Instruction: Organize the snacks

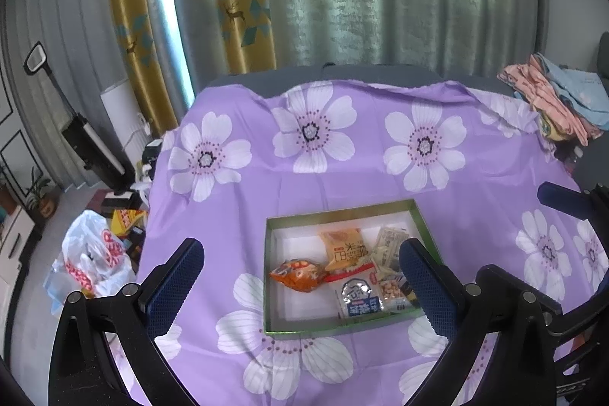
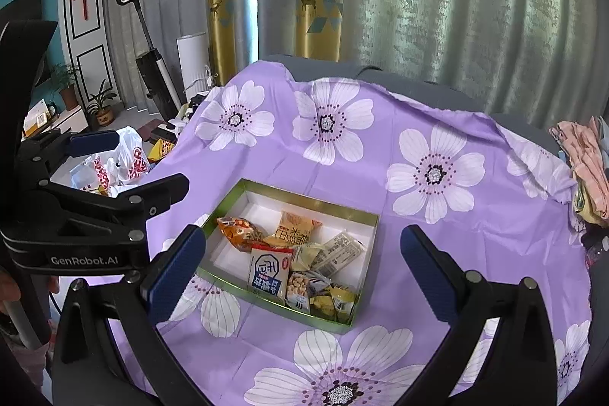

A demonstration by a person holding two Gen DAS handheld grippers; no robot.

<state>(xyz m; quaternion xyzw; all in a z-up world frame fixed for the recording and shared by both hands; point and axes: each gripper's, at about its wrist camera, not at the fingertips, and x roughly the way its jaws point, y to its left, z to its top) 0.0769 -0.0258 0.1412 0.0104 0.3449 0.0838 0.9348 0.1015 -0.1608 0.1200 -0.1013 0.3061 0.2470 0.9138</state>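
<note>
Left gripper (image 1: 300,288): we hold it spread wide with nothing between its blue pads; it hangs above the near side of the cloth, looking down on the box; in the right wrist view we see it from the side at the left edge (image 2: 125,158), also spread.
Right gripper (image 2: 302,276): we hold it spread wide too, nothing grasped; it hangs over the box from the near side.
Box (image 1: 272,276): a shallow green-rimmed box with a white floor; it lies flat on the cloth, near its front.
Snacks: all lie inside the box, crowded toward its right half; an orange packet (image 1: 298,274) lies furthest left; a pale orange packet (image 1: 344,248) sits behind it; a white-and-blue packet (image 1: 356,299) lies at the near wall; a peanut packet (image 2: 300,286) touches it on the right; a beige sachet (image 2: 340,252) lies toward the far right corner; small yellow sweets (image 2: 335,301) fill the near right corner.
Cloth (image 1: 361,170): purple with large white flowers; it covers the table.
Clothes (image 1: 552,94): a folded pile at the far right edge of the cloth, well apart from the box.
Plastic bag (image 1: 95,253): white with red print; it sits on the floor to the left.
</note>
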